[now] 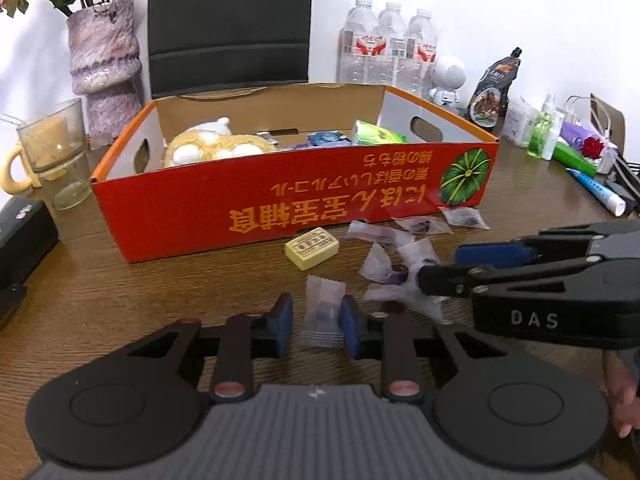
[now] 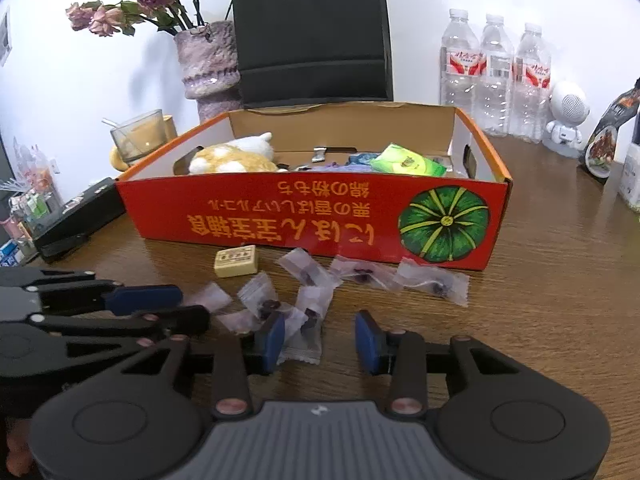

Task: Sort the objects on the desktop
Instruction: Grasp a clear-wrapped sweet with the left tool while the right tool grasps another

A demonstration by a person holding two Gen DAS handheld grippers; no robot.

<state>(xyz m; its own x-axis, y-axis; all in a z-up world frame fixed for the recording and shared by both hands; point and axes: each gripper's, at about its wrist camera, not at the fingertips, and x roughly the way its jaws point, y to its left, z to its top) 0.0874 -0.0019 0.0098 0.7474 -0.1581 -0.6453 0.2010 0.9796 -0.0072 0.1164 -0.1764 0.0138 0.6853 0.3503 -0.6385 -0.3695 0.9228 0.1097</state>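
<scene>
I am holding the left gripper (image 1: pixel 314 322) low over the wooden table (image 1: pixel 160 280), its blue pads standing apart with a clear candy packet (image 1: pixel 322 314) lying between them; the packet is touching the right-hand pad, and I cannot tell whether the other pad is touching it. My right gripper (image 2: pixel 320 336) is sitting beside it with its jaws apart too, another clear packet (image 2: pixel 302 342) lying just by its left pad. More loose packets (image 2: pixel 432 282) are lying scattered on the table in front of the red cardboard box (image 2: pixel 312 216), near a small yellow block (image 2: pixel 236 262). The box is standing open, and it is holding a cream-and-orange plush toy (image 2: pixel 236 158) at its left end, a green packet (image 2: pixel 408 164) towards the right, and some blue and purple wrapped items (image 2: pixel 360 158) between them that I cannot identify. Behind the box, a glass mug (image 1: pixel 54 156) is standing next to a purple vase (image 1: pixel 106 68) of dried roses, and three water bottles (image 2: pixel 496 76) are lined up by the wall.
</scene>
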